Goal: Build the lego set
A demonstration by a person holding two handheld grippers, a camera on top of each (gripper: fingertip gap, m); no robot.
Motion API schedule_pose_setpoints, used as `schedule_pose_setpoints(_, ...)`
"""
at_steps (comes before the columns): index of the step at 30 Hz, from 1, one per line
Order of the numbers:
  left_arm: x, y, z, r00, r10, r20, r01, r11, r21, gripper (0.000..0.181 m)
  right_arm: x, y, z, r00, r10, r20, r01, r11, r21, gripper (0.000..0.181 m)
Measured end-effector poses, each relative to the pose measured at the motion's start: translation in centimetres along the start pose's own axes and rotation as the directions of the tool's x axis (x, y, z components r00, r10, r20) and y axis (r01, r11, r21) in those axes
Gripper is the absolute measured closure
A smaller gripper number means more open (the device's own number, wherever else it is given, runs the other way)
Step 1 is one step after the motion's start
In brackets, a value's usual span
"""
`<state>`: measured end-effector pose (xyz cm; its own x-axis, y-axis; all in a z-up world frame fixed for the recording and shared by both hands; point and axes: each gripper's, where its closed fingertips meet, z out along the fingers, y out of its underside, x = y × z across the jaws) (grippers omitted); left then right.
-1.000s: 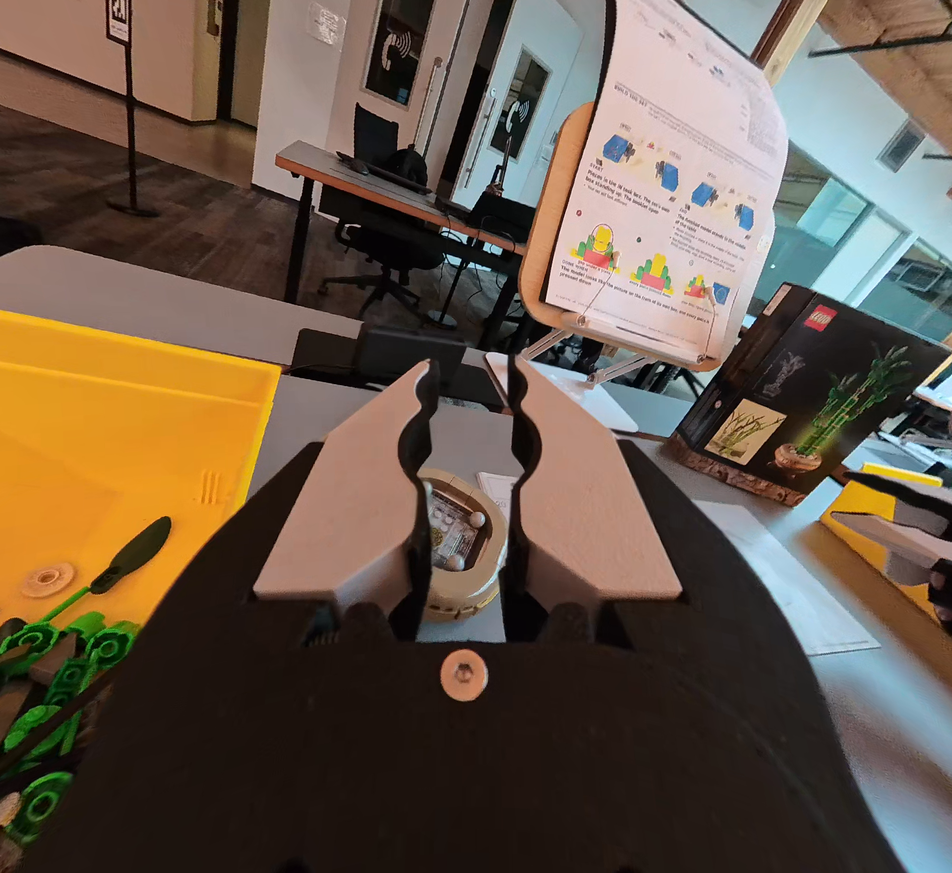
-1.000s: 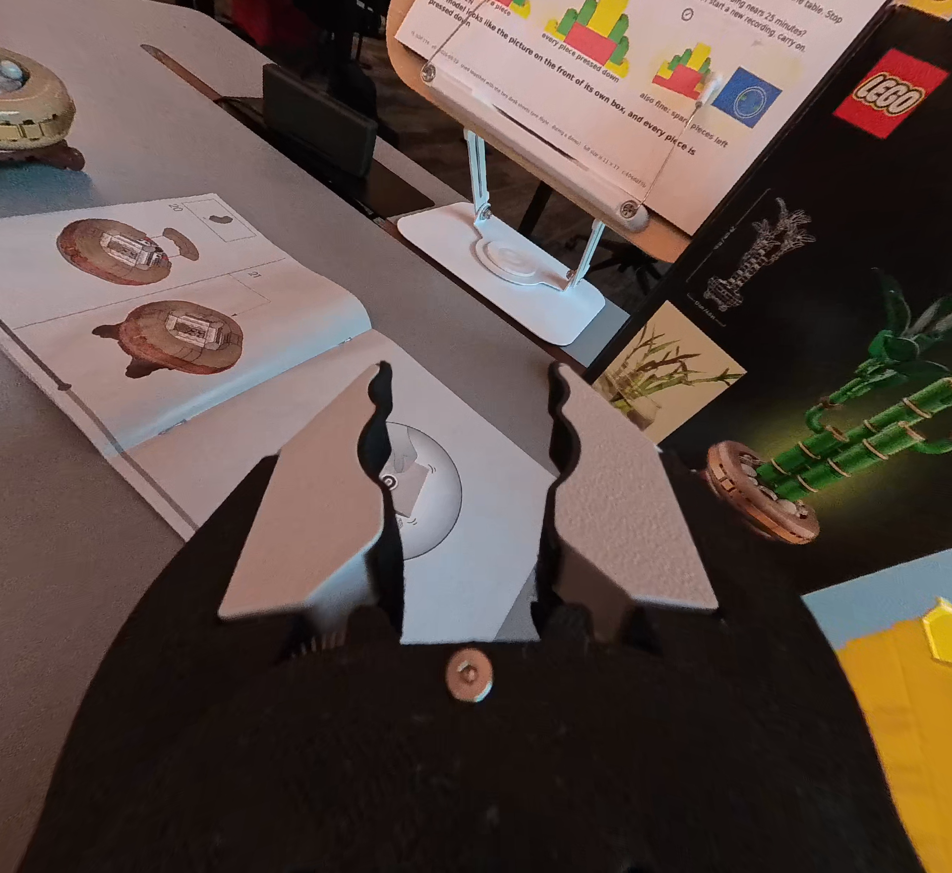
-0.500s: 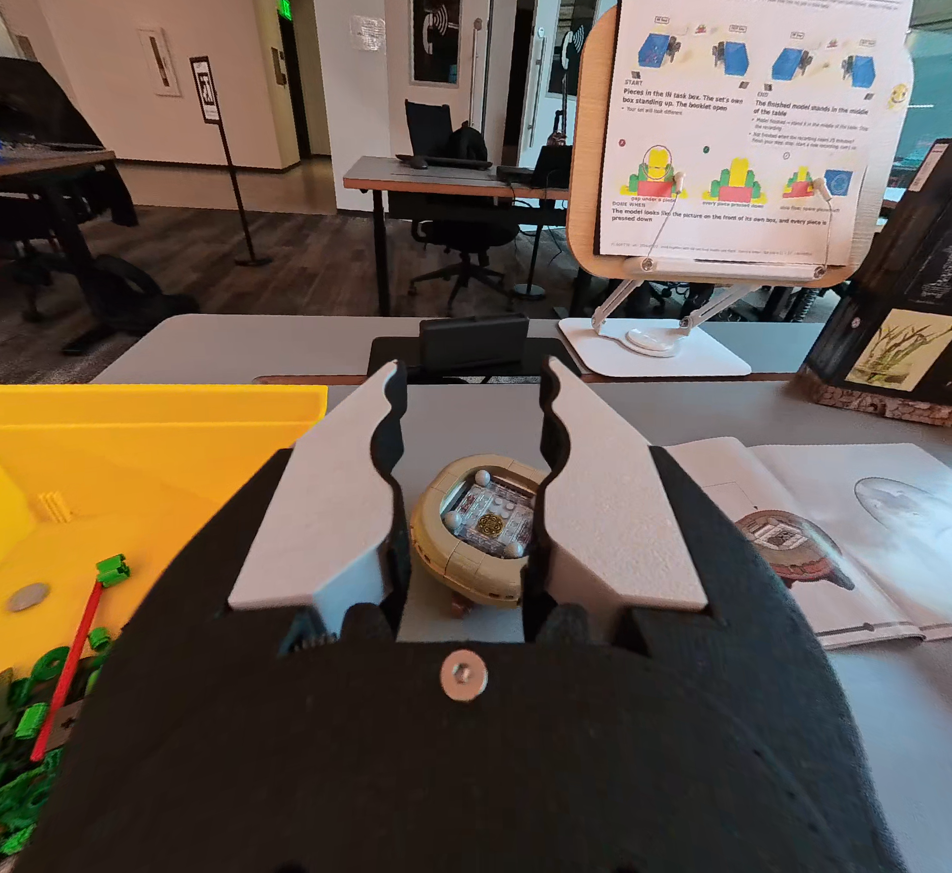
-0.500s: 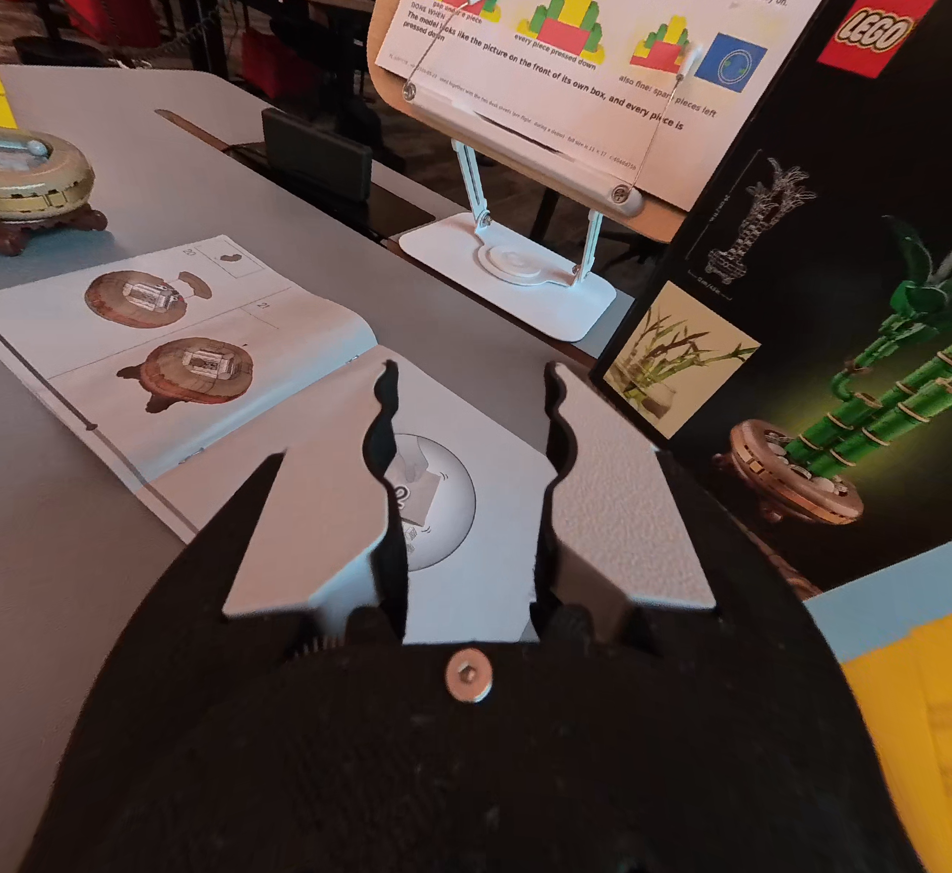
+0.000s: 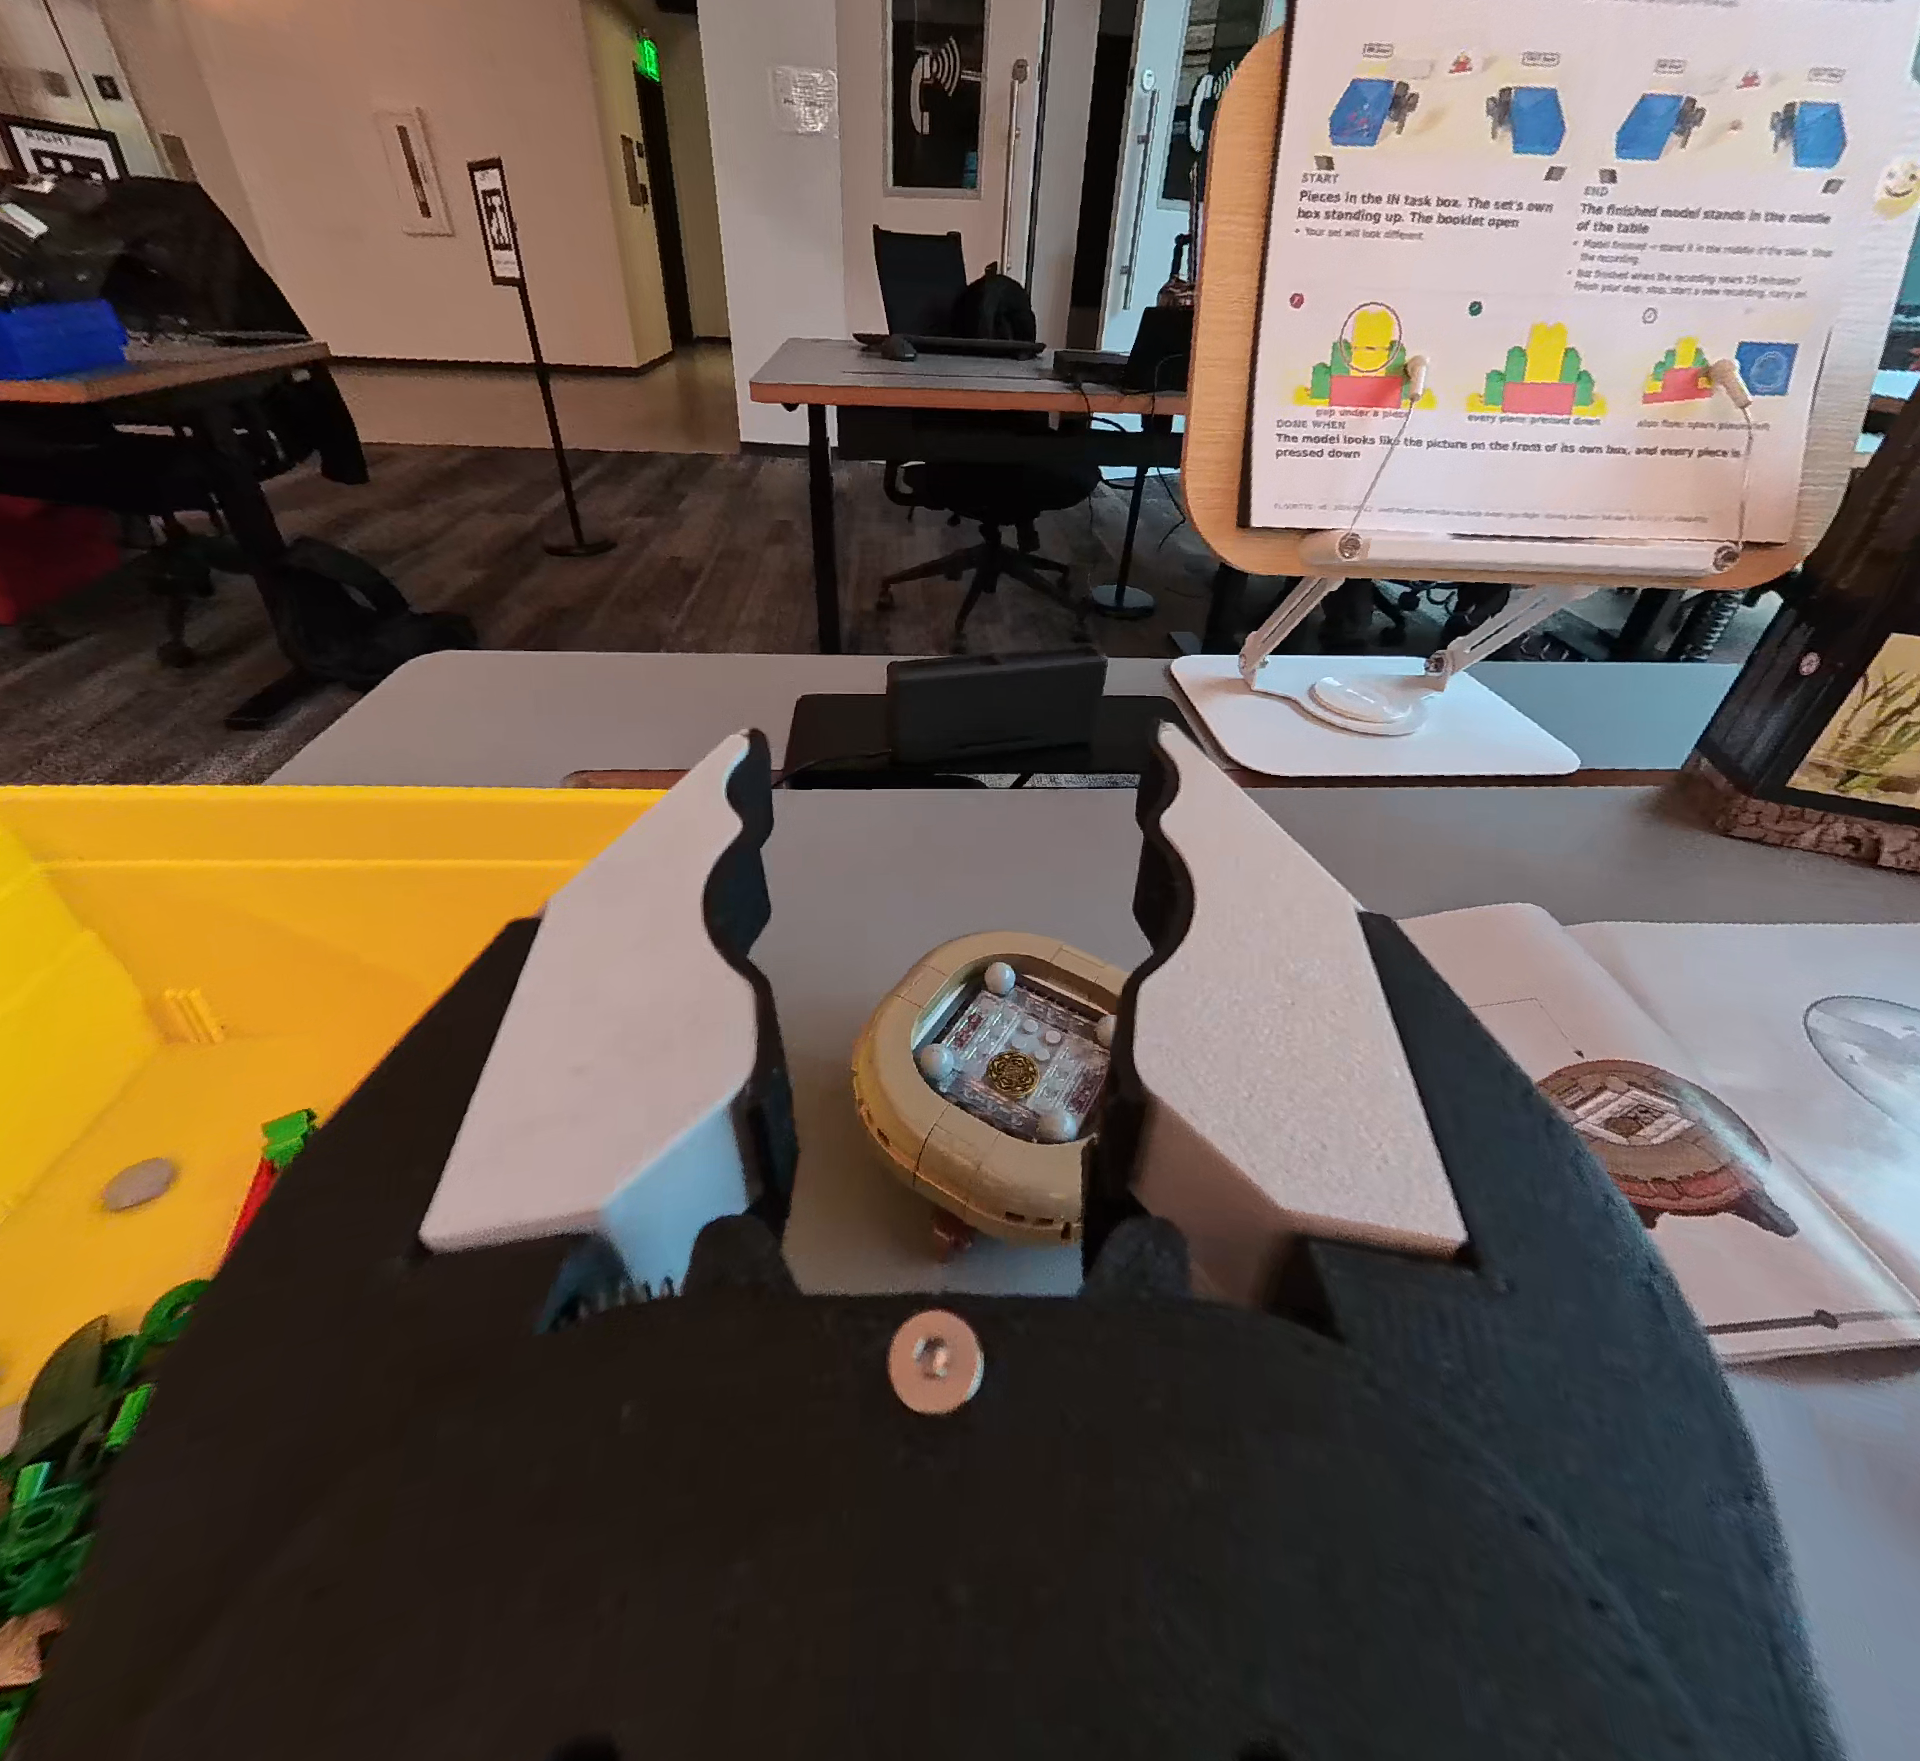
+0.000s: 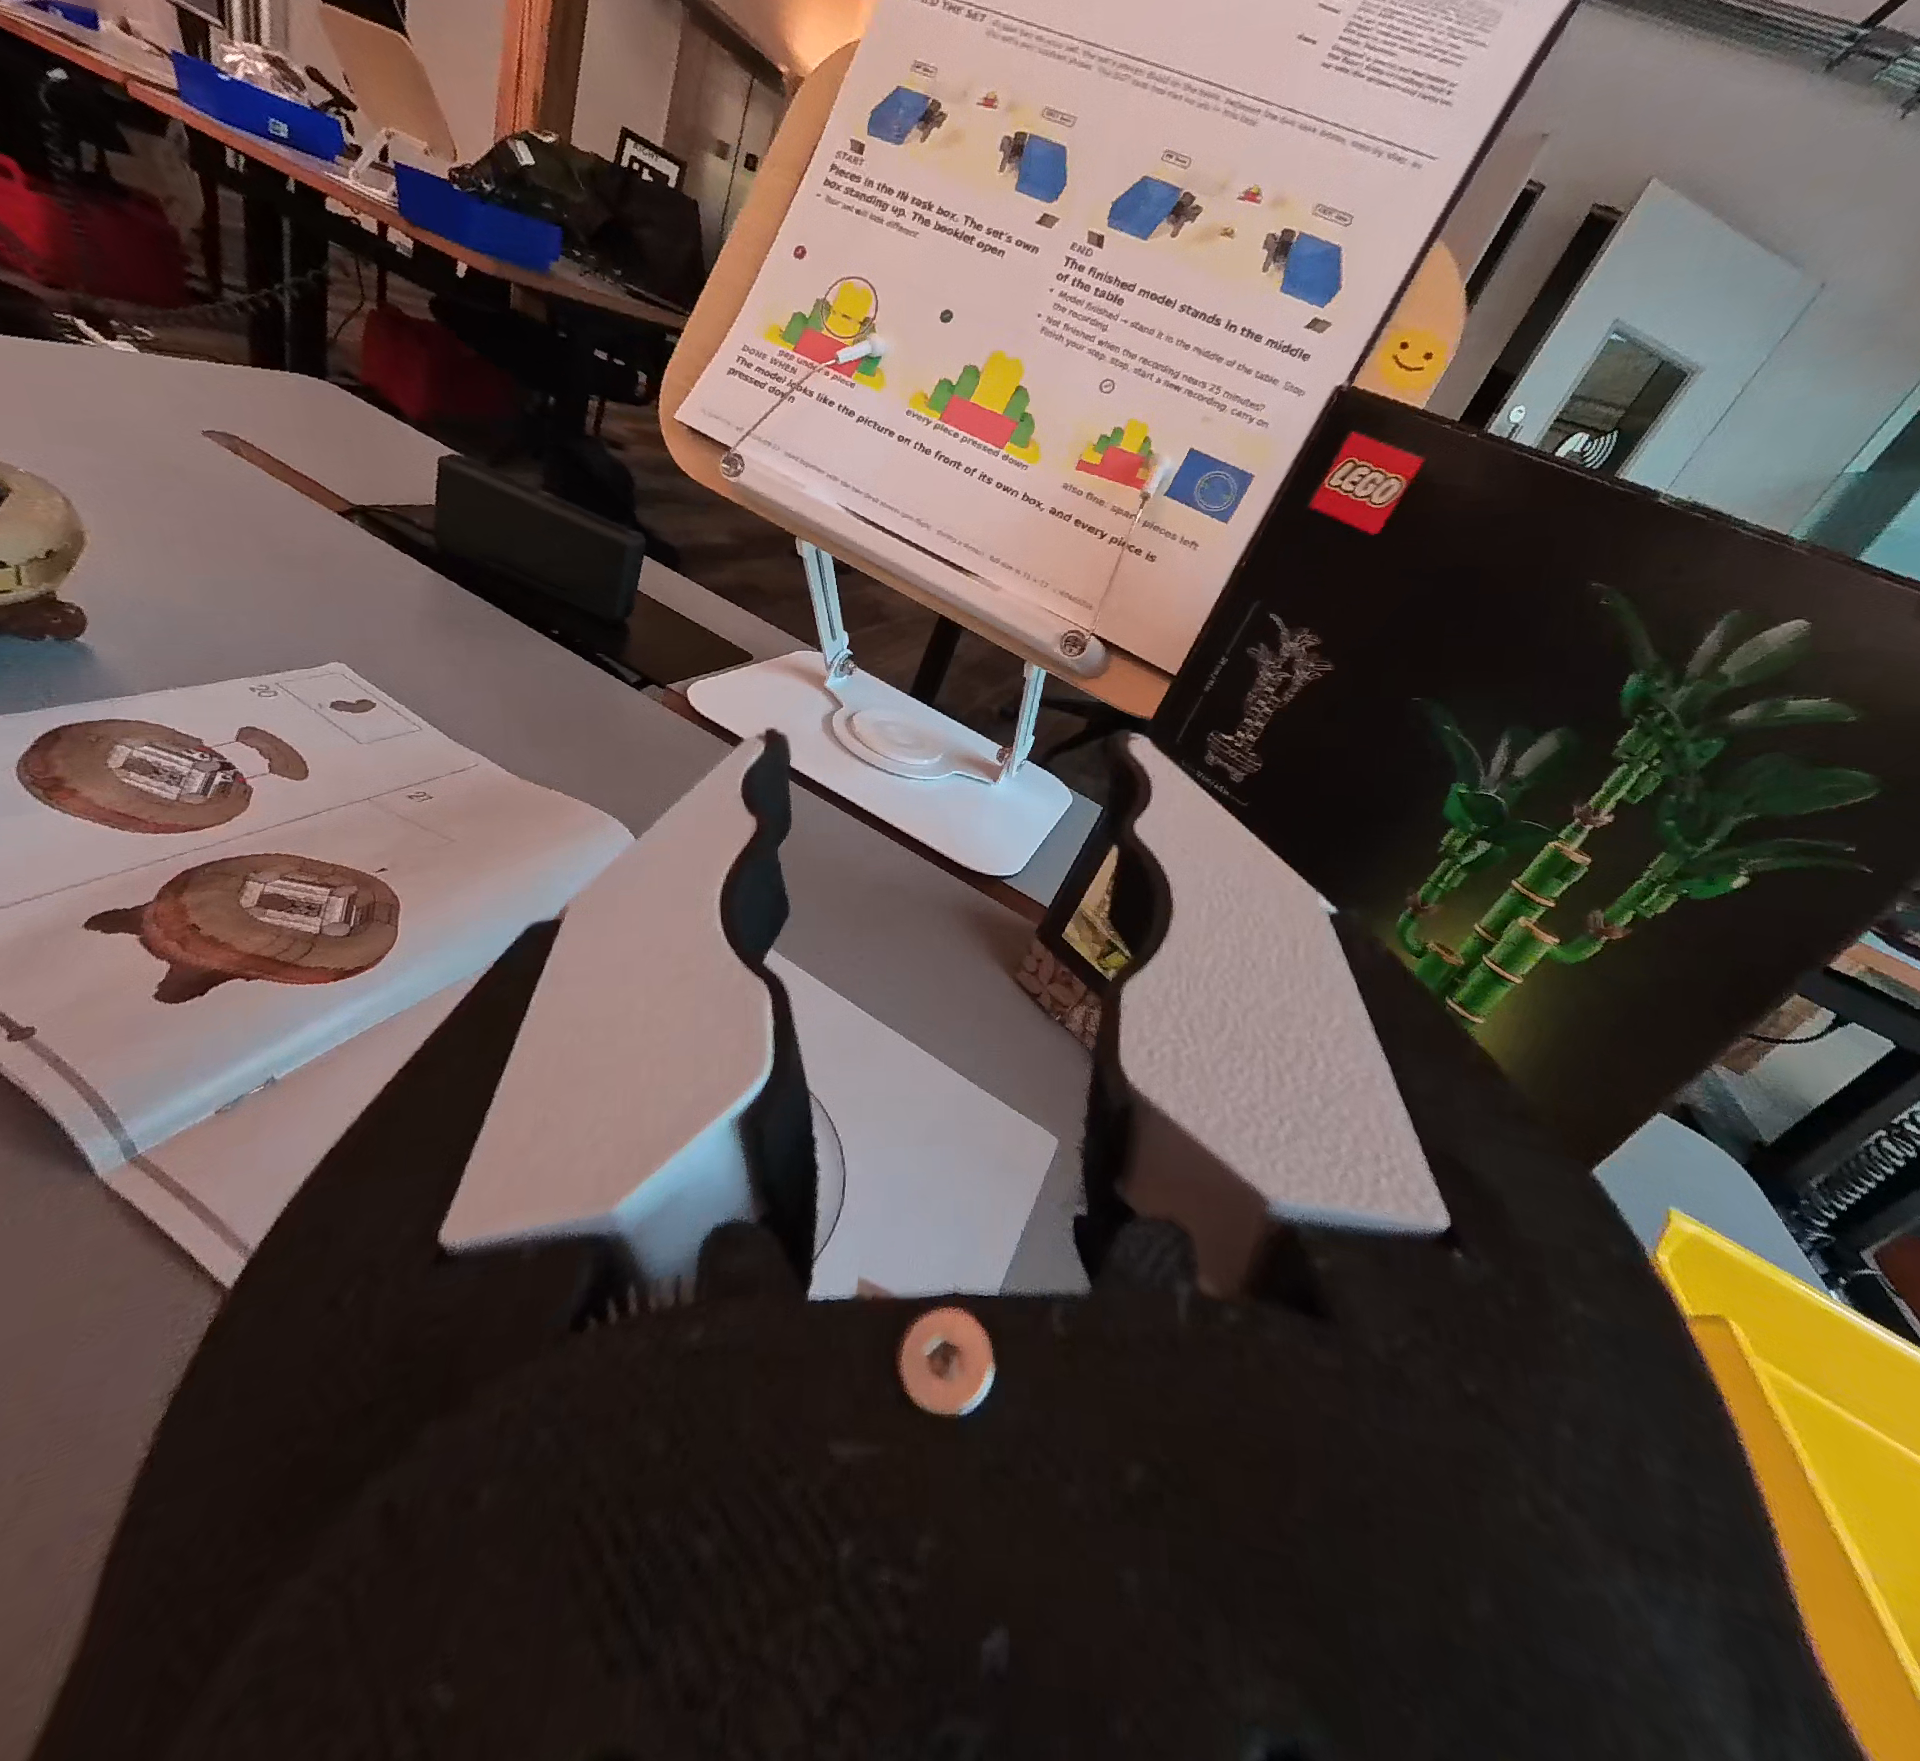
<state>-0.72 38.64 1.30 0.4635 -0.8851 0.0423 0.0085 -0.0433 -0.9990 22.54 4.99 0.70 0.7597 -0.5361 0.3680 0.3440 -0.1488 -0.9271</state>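
A round tan lego pot base (image 5: pixel 987 1088) with a clear studded middle stands on the grey table. It sits between the fingers of my left gripper (image 5: pixel 951 766), which is open and apart from it. Its edge also shows at the far left of the right wrist view (image 6: pixel 26 537). The open instruction booklet (image 5: pixel 1683 1119) lies to its right, also in the right wrist view (image 6: pixel 260 880). My right gripper (image 6: pixel 945 755) is open and empty above the booklet's right page. Green lego pieces (image 5: pixel 62 1462) lie in a yellow bin (image 5: pixel 312 890) at the left.
The set's black box (image 6: pixel 1558 776) stands upright at the right. A task sheet on a white stand (image 6: pixel 1039 309) is behind the booklet. A second yellow bin (image 6: pixel 1818 1399) is at the right edge. A black device (image 5: pixel 992 703) sits at the table's far edge.
My left gripper has opened wider and swung level, with the pot base now nearer between its fingers. My right gripper has tilted upward and stayed open.
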Motion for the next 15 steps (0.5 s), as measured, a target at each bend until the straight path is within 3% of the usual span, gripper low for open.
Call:
schedule_pose_setpoints(11,0.2,0.0,-0.1,0.999,0.045,0.009,-0.045,0.999,-0.002,0.117,-1.6,1.2,0.8,0.996,-0.044,0.082,0.047,0.998,-0.042,0.107)
schedule_pose_setpoints(15,0.3,0.0,-0.1,0.998,0.064,0.012,-0.064,0.998,-0.001,0.119,-2.9,3.2,1.5,0.988,-0.051,0.147,0.072,0.988,-0.140,0.101)
